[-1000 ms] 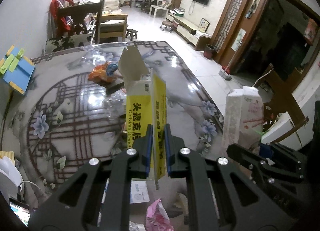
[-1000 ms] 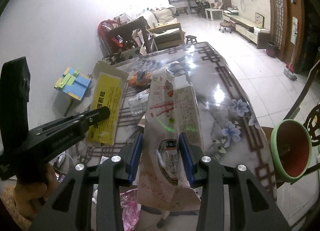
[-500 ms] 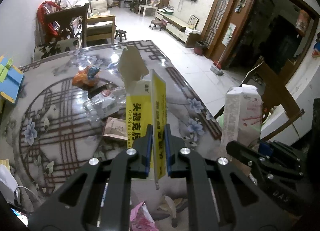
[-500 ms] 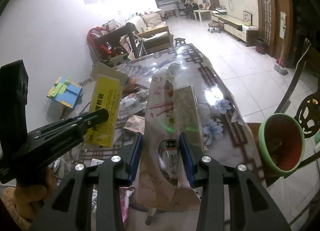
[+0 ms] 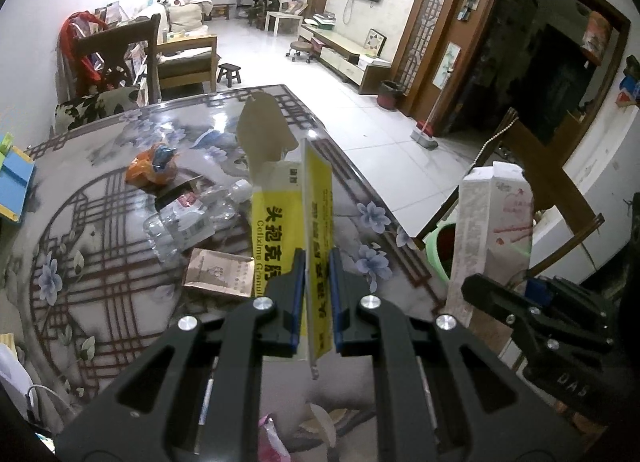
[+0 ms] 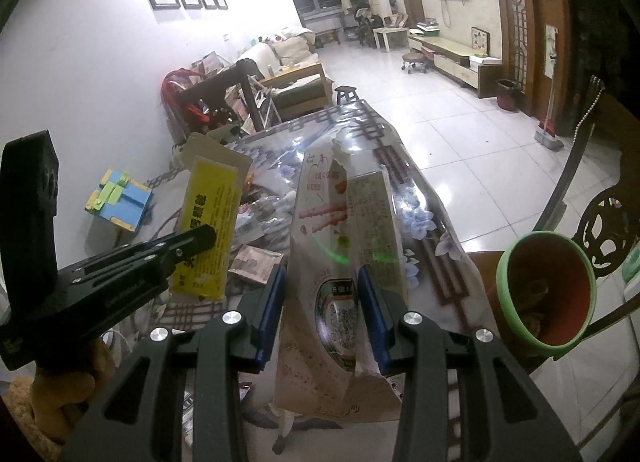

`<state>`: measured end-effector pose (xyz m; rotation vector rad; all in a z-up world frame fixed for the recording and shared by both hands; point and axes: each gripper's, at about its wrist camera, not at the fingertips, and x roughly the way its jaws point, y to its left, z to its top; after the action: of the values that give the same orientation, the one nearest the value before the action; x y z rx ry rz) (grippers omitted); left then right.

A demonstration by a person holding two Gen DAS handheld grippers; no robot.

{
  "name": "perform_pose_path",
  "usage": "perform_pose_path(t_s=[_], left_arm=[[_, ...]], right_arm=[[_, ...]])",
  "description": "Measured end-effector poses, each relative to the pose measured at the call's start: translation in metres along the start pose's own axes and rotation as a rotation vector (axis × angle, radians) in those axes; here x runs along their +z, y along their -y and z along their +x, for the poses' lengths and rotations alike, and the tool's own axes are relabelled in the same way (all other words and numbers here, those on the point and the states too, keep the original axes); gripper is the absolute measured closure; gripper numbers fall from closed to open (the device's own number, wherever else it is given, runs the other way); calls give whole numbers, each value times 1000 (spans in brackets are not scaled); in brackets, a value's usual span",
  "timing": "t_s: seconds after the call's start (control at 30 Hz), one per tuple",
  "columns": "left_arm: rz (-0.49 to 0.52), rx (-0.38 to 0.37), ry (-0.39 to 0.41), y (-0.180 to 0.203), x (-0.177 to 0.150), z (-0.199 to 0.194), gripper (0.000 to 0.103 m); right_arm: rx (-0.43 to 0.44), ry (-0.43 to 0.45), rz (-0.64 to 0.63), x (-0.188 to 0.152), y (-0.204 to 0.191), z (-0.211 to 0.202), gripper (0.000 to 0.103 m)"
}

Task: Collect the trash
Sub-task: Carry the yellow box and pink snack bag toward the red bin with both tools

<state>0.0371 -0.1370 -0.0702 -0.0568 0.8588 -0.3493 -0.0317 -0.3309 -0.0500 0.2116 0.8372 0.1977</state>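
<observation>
My left gripper (image 5: 316, 298) is shut on a flattened yellow medicine box (image 5: 292, 218), held upright above the table; the box also shows in the right wrist view (image 6: 210, 222). My right gripper (image 6: 322, 310) is shut on a torn white paper carton (image 6: 344, 246), also seen in the left wrist view (image 5: 492, 234). A green-rimmed red bin (image 6: 546, 294) sits low at the right, beside the table edge; it shows behind the carton in the left wrist view (image 5: 440, 250).
On the patterned glass table (image 5: 80, 246) lie a crushed clear bottle (image 5: 192, 218), an orange wrapper (image 5: 152, 168) and a brown packet (image 5: 220, 274). A blue and green object (image 6: 118, 202) sits at the table's left. Wooden chairs (image 5: 548, 174) stand around.
Both grippers, still holding their items, have pulled back and risen, so more of the table and the bin shows. The bottle and brown packet have come into view.
</observation>
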Motion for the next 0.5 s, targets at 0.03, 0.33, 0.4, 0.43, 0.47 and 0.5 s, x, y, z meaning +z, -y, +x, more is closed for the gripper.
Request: perform_pose_path(t_s=[0.03,0.33,0.4,0.43,0.47,0.5], left_arm=[[0,0,-1,2,0,1,92],[-3,-2,-16,13,0,11,92],[-3,-3,-16,16,1,12,92],[-2,-5,-17,17,1,13,92],[-1,-7,-19,19,2,15,92],[1,-11,-21,21,2,17,92]], right_arm=[[1,0,1,0,2,0,66],[1,-6,1,3,11,-3,66],[0,-3,2,4,12,-5,66],[-3,-3,2,4,13,-6,66],[-6,-1,3,5,15,-7,66],[-9,0,5,5,16,-7,66]])
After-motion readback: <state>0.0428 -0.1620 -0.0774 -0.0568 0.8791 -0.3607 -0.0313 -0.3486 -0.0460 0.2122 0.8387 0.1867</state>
